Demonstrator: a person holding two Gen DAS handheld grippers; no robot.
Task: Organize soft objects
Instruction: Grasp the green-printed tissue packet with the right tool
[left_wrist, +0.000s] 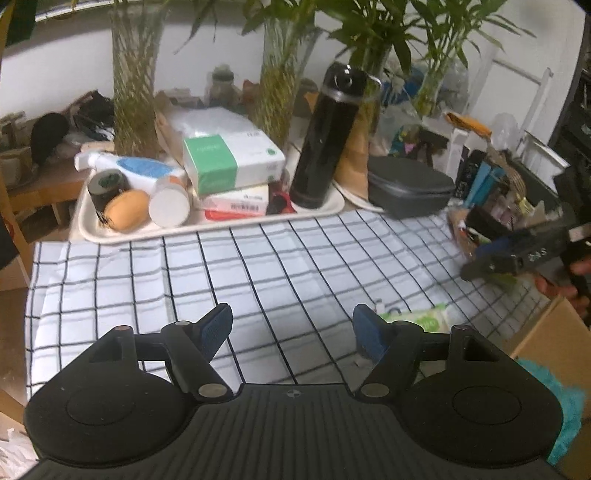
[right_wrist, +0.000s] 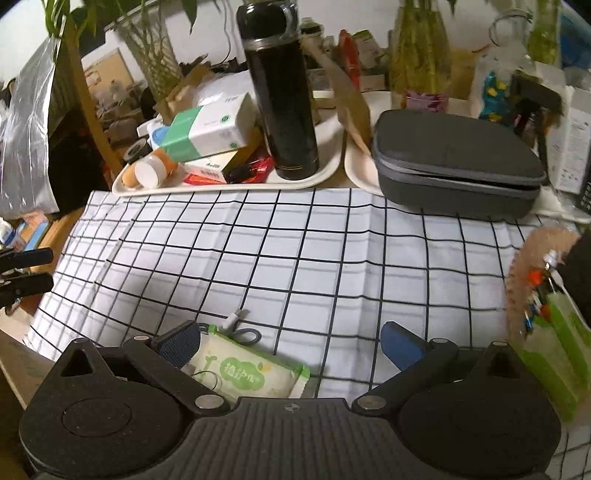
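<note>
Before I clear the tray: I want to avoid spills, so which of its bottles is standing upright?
The tall black flask at the tray's right end; the white bottles beside the boxes lie on their sides.

The left hand-held gripper (left_wrist: 291, 328) hangs open-jawed above the checked cloth (left_wrist: 258, 266), gripping nothing.

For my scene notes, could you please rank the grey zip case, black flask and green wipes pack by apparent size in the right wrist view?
1. grey zip case
2. black flask
3. green wipes pack, partly hidden behind the gripper and nearest the camera, so unsure
</note>
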